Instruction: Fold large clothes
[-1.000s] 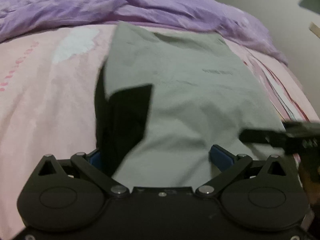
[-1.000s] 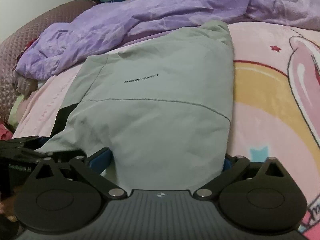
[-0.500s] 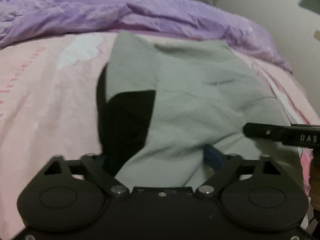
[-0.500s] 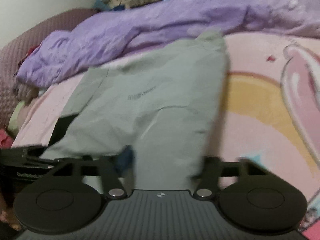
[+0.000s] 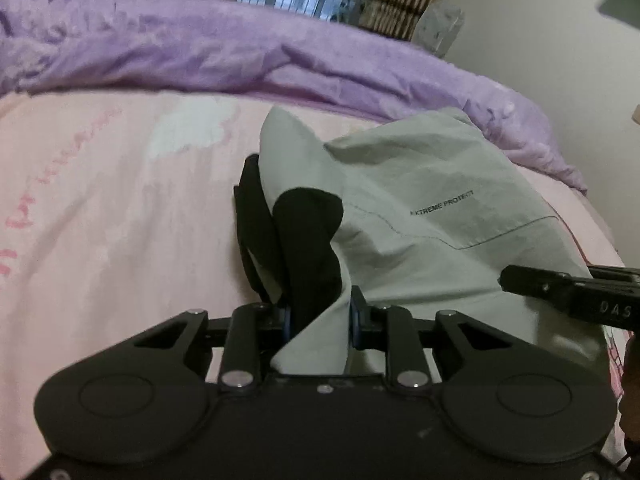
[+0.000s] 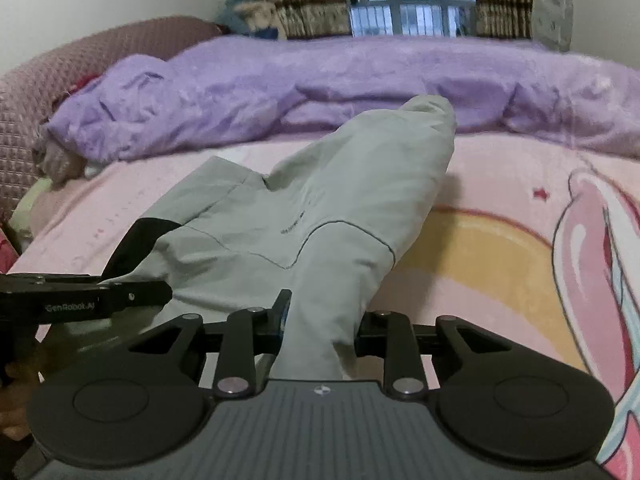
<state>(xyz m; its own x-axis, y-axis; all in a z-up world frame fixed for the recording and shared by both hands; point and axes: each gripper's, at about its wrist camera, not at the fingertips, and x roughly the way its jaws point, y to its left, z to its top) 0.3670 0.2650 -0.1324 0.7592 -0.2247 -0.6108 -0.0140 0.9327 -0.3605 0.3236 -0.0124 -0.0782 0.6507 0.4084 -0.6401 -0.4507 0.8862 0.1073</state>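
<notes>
On the pink bedsheet (image 6: 500, 184), the grey jacket (image 6: 320, 216) lies lengthwise. Both jaws have closed since a second ago: left gripper (image 5: 318, 316) and right gripper (image 6: 320, 316) each clench its near hem, now lifted. Fold-over looks imminent.

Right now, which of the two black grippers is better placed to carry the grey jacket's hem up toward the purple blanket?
Neither alone. The left gripper and right gripper each clamp a near corner of the pale grey jacket, lifted off the pink bedsheet. They should probably move together toward the purple blanket.
</notes>
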